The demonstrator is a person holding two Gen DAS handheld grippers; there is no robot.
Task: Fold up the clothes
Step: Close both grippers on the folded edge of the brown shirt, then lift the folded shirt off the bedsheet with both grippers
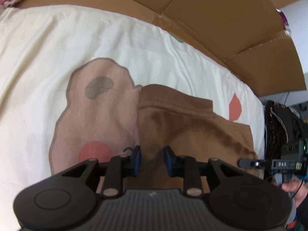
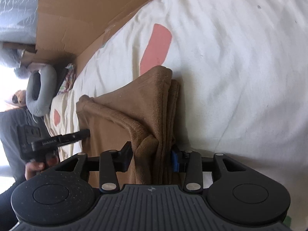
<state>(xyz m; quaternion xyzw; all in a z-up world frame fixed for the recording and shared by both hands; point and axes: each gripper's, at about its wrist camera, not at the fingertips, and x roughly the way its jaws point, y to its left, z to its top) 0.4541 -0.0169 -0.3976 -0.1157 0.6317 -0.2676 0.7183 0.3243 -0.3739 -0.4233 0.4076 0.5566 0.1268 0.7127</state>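
While resting folded on the bed sheet (image 1: 48,48), gripped at two near edges, likely to carry one more fold over. Left hand-held gripper (image 1: 151,159): clenched on a raised ridge of the brown garment (image 1: 182,119), most of it spread just ahead and to its right. Right hand-held gripper (image 2: 151,160): grasping the thick layered edge, stack running straight ahead, probably to keep layers together.

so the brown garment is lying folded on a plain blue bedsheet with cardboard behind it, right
Not quite. The brown garment does lie folded with cardboard behind it, but the bedsheet is cream-white with printed shapes, a pink-brown blob and coral patches, not plain blue. Both wrist views show this.
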